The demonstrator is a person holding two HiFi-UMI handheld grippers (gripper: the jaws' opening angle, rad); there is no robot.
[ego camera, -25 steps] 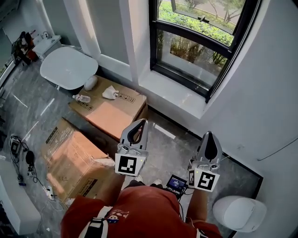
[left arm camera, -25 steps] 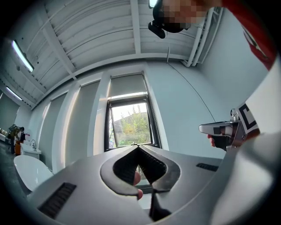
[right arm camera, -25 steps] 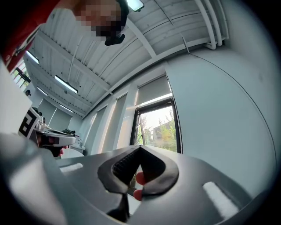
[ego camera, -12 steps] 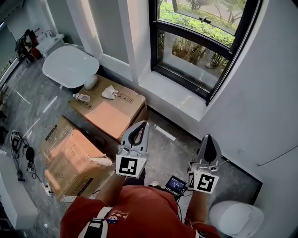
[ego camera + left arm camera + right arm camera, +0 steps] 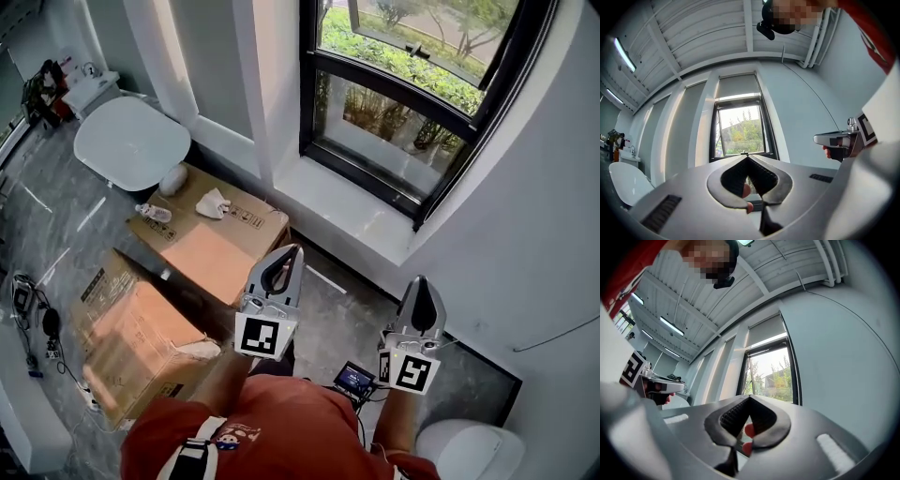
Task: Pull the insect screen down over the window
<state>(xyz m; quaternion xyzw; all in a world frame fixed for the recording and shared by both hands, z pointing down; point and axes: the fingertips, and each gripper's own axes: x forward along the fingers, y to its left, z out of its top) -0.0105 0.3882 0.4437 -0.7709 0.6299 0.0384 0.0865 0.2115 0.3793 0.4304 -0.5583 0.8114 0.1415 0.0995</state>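
The person has edged nearer the window (image 5: 398, 103) in the last second, carrying both tools along. In the head view the sill (image 5: 352, 202) now sits lower and the boxes (image 5: 211, 234) have drifted left. There the left gripper (image 5: 292, 251) and right gripper (image 5: 419, 281) ride side by side, aimed at the glass, I'd say simply carried for the approach. The left gripper view shows its jaws closed on nothing. Past them is the screen (image 5: 737, 86), which I take to be the grey panel drawn up at the window's top: long axis across the frame, lower edge level, its travel downward. The right gripper view shows jaws pressed together too, empty, well short of it.
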